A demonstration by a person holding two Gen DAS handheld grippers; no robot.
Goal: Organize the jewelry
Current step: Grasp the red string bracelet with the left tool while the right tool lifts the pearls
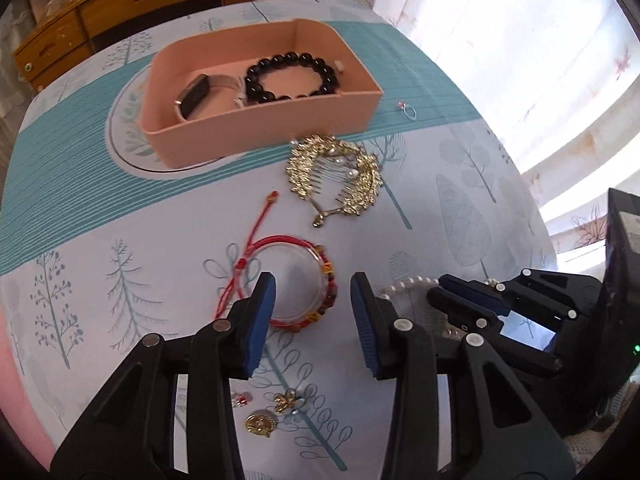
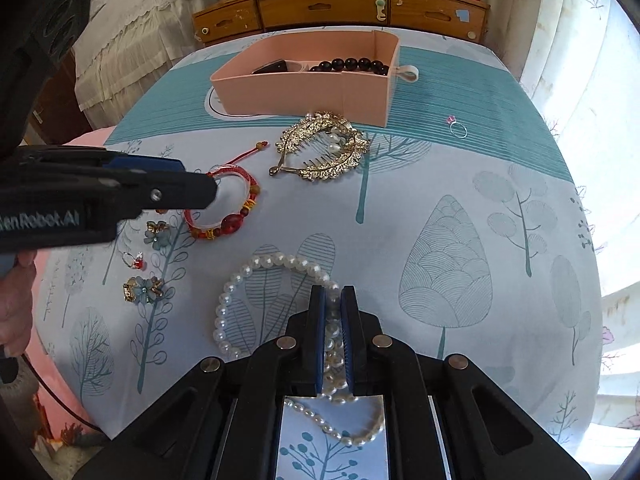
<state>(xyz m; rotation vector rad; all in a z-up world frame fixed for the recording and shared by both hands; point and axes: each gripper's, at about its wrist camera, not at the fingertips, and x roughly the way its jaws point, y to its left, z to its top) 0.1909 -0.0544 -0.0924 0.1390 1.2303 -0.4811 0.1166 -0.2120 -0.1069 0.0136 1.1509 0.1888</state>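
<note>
in the left wrist view the left gripper (image 1: 313,294) is hovering, jaws spread, over the red bracelet (image 1: 298,280) on the table (image 1: 460,184), while in the right wrist view the right gripper (image 2: 333,300) is pinching the pearl necklace (image 2: 256,284), whose loose strand is likely snagging or slipping when lifted toward the pink box (image 2: 304,92).

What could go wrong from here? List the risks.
1. The right hand-held gripper pinches only one section of the pearl necklace; the loose loop may swing or snag on lifting.
2. The open left hand-held gripper hovers over the red bracelet, whose trailing cord could drag the small charms nearby.
</note>
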